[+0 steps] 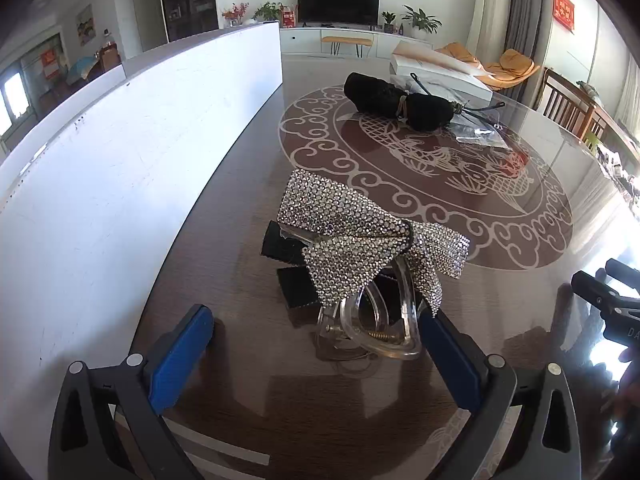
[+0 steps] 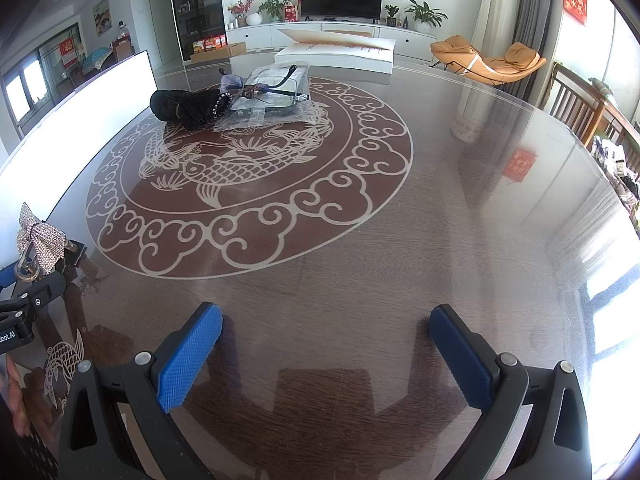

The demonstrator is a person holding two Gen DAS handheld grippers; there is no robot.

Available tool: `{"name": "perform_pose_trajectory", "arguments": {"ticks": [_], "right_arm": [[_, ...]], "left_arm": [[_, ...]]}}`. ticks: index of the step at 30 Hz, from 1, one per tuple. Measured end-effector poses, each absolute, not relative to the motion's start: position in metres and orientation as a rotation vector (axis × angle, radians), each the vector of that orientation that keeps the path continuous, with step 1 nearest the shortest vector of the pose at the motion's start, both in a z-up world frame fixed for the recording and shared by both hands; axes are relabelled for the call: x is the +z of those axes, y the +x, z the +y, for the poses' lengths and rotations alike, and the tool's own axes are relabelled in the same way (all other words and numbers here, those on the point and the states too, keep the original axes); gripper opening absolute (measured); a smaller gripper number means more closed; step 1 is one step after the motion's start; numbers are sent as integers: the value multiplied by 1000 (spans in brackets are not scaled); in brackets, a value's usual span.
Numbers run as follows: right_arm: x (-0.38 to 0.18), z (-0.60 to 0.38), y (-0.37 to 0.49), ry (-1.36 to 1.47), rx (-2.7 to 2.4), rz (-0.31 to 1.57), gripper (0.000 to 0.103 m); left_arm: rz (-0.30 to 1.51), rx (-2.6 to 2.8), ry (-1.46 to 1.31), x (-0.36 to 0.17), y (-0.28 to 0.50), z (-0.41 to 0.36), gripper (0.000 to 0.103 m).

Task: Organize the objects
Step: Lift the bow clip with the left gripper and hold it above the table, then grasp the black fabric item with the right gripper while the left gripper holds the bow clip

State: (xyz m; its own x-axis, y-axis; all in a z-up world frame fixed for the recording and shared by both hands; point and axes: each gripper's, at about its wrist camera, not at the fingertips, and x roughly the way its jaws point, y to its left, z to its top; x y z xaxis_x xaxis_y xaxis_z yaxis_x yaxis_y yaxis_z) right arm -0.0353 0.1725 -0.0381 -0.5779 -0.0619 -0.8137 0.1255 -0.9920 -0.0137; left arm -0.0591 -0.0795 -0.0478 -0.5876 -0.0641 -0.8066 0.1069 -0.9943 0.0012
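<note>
A rhinestone bow hair clip [image 1: 360, 240] with a clear plastic claw [image 1: 380, 328] lies on the glass table top just ahead of my left gripper [image 1: 316, 332]. The left jaws stand wide open; the right blue pad [image 1: 448, 348] is close beside the clear claw, touching or not I cannot tell. The clip also shows at the far left of the right wrist view [image 2: 40, 240]. My right gripper [image 2: 326, 328] is open and empty over bare table. A black fabric hair accessory [image 1: 396, 100] and a plastic packet with a dark headband [image 2: 272, 92] lie further back.
A white board [image 1: 120, 168] stands along the table's left side. A white flat box [image 2: 340, 54] sits at the far edge. The table [image 2: 440, 220] has a fish and cloud pattern under glass. Wooden chairs [image 2: 576, 108] stand at the right.
</note>
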Motion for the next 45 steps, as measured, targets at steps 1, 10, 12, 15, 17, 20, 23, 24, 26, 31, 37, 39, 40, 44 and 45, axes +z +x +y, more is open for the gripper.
{"name": "perform_pose_trajectory", "arguments": {"ticks": [1, 10, 12, 15, 17, 20, 23, 24, 26, 31, 37, 39, 40, 44, 45], "right_arm": [[-38, 172, -35, 1387, -2698, 106, 103], [-38, 172, -36, 1387, -2698, 106, 103], [-38, 172, -35, 1387, -2698, 106, 103], [-38, 172, -36, 1387, -2698, 106, 103], [-38, 172, -36, 1392, -2693, 106, 103], [-27, 172, -43, 1401, -2641, 65, 103], [6, 158, -68, 1231, -2616, 61, 103], [15, 147, -83, 1201, -2579, 110, 103], [23, 117, -117, 1179, -2485, 265, 103], [16, 31, -185, 1147, -2227, 680, 102], [-15, -28, -239, 1259, -2127, 761, 88], [-25, -38, -246, 1303, -2100, 735, 80], [-28, -41, -247, 1310, -2093, 718, 73], [-25, -37, -242, 1339, -2114, 597, 37], [-24, -34, -235, 1331, -2121, 591, 36]], "left_arm": [[72, -2716, 1377, -48, -59, -80, 103], [72, -2716, 1377, -48, -59, -79, 103], [72, -2716, 1377, -48, -59, -79, 103], [72, -2716, 1377, -48, -59, -79, 103], [71, -2716, 1382, -48, -59, -80, 103], [64, -2722, 1392, -47, -53, -82, 103], [69, -2726, 1390, -46, -50, -85, 103], [75, -2727, 1391, -46, -50, -86, 103], [117, -2737, 1390, -45, -49, -89, 103], [302, -2832, 1332, -32, -38, -102, 103], [435, -2956, 1253, -11, -16, -116, 103], [429, -2993, 1239, -7, -5, -116, 103], [414, -3007, 1236, -7, -1, -115, 103], [347, -3019, 1275, -10, 1, -109, 103], [339, -3007, 1290, -13, -2, -107, 103]]}}
